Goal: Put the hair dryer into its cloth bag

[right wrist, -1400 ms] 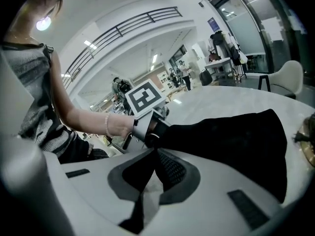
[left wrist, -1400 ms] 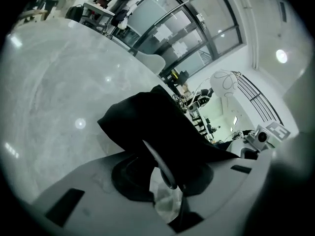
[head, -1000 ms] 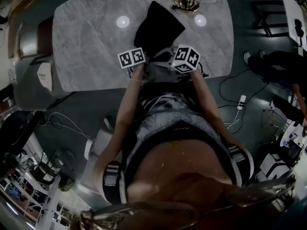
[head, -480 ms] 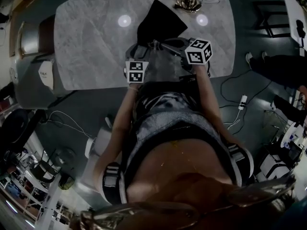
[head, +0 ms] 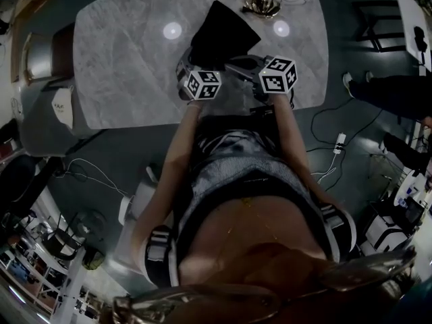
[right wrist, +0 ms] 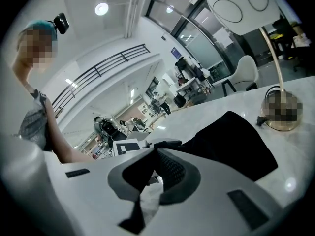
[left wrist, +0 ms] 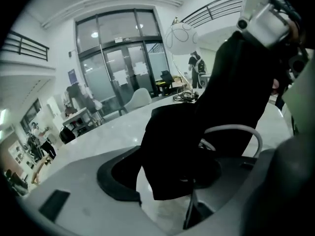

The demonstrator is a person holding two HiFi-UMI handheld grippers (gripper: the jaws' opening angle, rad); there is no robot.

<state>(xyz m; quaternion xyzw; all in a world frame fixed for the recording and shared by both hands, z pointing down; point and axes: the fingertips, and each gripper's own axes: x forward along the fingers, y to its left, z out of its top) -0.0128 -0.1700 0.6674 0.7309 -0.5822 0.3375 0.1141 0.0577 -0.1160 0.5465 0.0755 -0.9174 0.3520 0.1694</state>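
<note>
The black cloth bag (head: 223, 34) lies on the marble table (head: 121, 66), its near end lifted. My right gripper (right wrist: 155, 156) is shut on the bag's (right wrist: 231, 141) edge and holds it up; a black strip hangs below the jaws. In the left gripper view the bag (left wrist: 197, 132) hangs between the jaws of my left gripper (left wrist: 162, 176), which are opening and stand apart from the cloth. A white cord loop (left wrist: 246, 130) shows beside the bag. I cannot make out the hair dryer itself. In the head view both grippers, left (head: 192, 73) and right (head: 246, 65), are at the bag's near end.
A gold lamp base (head: 262, 2) with a cable stands at the table's far edge behind the bag. Chairs (head: 40, 56) stand at the table's left side. Cables and a power strip (head: 339, 142) lie on the floor to the right.
My left gripper has rolled over and moved up to the bag's near end, and its jaws have spread. My right gripper shifted right and lifted the bag's edge, then held still.
</note>
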